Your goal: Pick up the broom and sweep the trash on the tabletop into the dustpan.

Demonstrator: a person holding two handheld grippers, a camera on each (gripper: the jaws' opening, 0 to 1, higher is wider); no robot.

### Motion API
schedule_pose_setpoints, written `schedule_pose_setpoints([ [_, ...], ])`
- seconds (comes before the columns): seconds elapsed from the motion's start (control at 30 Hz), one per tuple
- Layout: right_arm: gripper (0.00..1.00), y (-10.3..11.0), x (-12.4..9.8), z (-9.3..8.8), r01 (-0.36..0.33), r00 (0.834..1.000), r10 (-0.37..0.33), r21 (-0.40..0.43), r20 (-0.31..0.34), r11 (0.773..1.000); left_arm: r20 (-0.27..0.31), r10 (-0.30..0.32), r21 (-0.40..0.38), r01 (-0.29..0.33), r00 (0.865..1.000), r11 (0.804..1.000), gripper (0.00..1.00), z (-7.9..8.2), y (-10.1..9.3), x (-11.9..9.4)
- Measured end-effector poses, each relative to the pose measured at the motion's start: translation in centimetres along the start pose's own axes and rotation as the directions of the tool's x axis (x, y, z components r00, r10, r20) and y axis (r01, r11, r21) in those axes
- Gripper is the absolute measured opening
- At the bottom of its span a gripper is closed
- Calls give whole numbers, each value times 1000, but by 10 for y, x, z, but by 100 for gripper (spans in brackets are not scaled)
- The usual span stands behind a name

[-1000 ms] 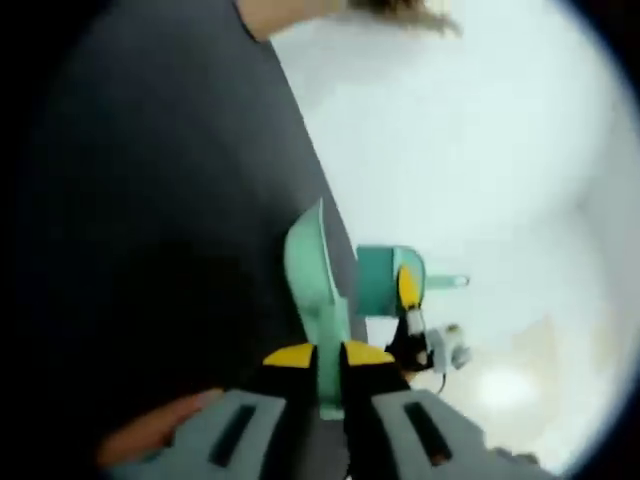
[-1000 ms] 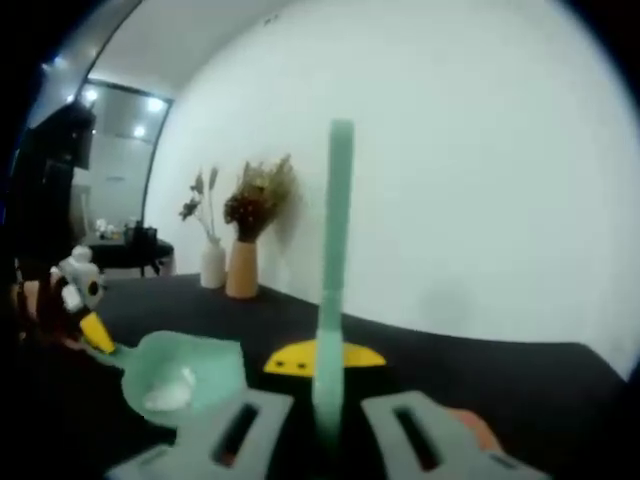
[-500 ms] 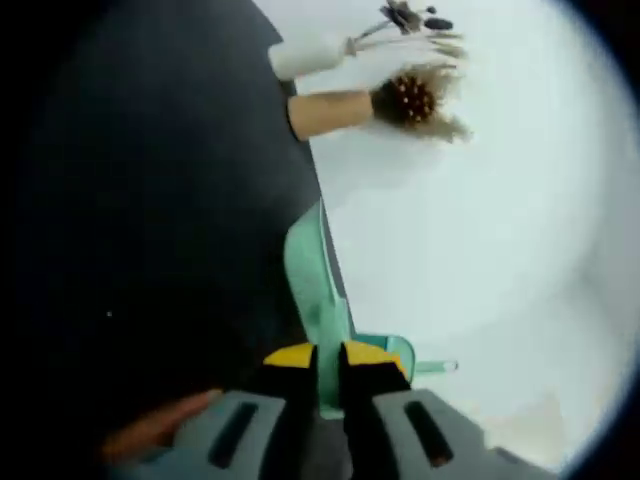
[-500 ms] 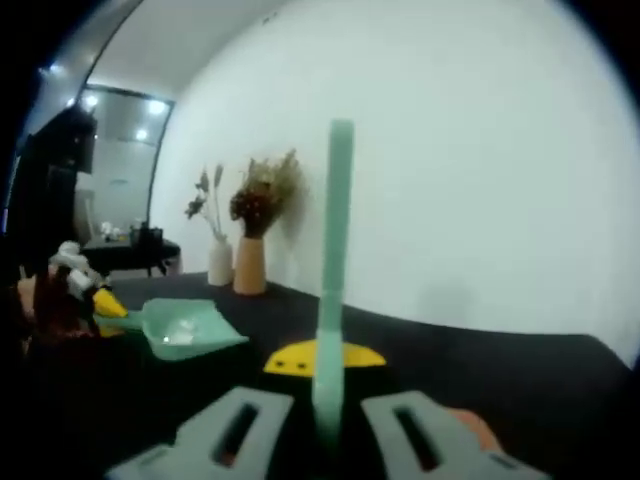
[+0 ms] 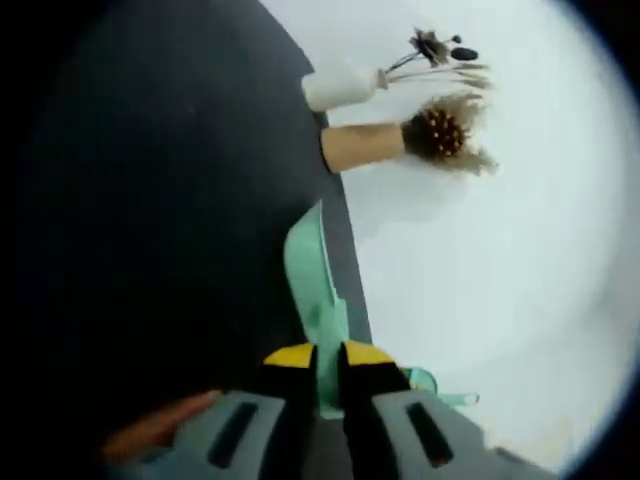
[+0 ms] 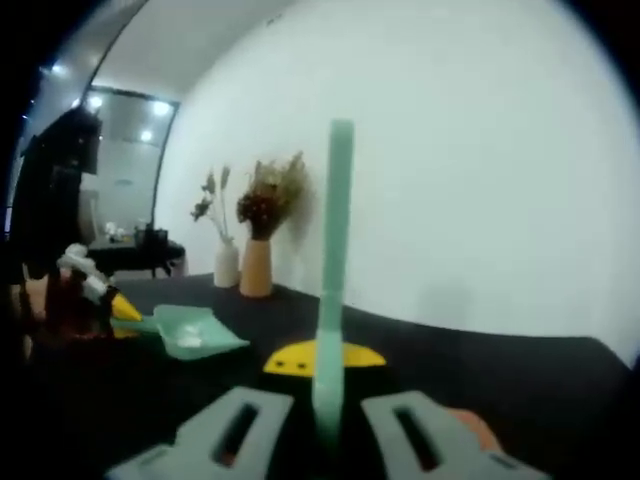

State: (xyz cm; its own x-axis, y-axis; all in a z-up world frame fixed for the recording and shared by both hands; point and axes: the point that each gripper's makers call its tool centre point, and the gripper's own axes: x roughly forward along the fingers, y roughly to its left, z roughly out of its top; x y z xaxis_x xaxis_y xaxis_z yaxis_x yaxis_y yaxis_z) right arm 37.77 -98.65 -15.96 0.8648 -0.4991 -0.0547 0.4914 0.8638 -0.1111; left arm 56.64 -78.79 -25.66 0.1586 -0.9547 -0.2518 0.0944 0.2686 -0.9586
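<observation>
The broom, a flat mint-green plastic handle, is clamped between the yellow-tipped jaws of the right gripper and is seen standing straight up from them, above the black tabletop and in front of the white wall. The dustpan, smooth pale-green plastic with a shallow scoop, is held by its handle in the left gripper, which is seen to the left of the broom; something pale and small is seen inside the scoop, too blurred to identify. In the left gripper view the dustpan is viewed edge-on, its handle pinched in the narrow jaws of the left gripper. Beyond the dustpan, at the table's far edge by the wall, a white vase and a tan vase of dried flowers are seen.
</observation>
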Motion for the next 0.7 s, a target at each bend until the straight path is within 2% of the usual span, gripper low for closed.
schedule_pose_setpoints([
  [0.13,2,-2,3,-1,1,1000,-1,-1,-4,1000,-2,3,-20,-3,1000,1000,10,4,4,0],
  [0.27,2,-1,0,-3,3,1000,-3,-5,-6,1000,-10,0,-24,0,1000,1000,10,0,3,-1],
  [0.47,2,0,2,-4,2,1000,-2,-13,-13,1000,-63,-23,-13,22,998,1000,11,5,1,5],
  [0.5,2,0,3,-4,2,1000,-3,-17,-14,1000,-57,-6,2,6,998,1000,13,5,3,5],
  [0.53,2,0,4,-5,2,1000,-3,-19,-16,1000,-30,-13,14,13,999,1000,16,10,3,4],
  [0.6,2,0,4,-5,1,1000,-1,-23,-19,1000,-13,-45,-24,44,999,999,22,11,-2,2],
  [0.67,2,1,5,-6,1,1000,-2,-26,-21,1000,-5,-51,-18,51,999,999,29,10,-3,-2],
  [0.7,2,0,5,-6,2,1000,-2,-27,-22,1000,-7,-62,-14,62,998,998,29,9,-6,-4],
])
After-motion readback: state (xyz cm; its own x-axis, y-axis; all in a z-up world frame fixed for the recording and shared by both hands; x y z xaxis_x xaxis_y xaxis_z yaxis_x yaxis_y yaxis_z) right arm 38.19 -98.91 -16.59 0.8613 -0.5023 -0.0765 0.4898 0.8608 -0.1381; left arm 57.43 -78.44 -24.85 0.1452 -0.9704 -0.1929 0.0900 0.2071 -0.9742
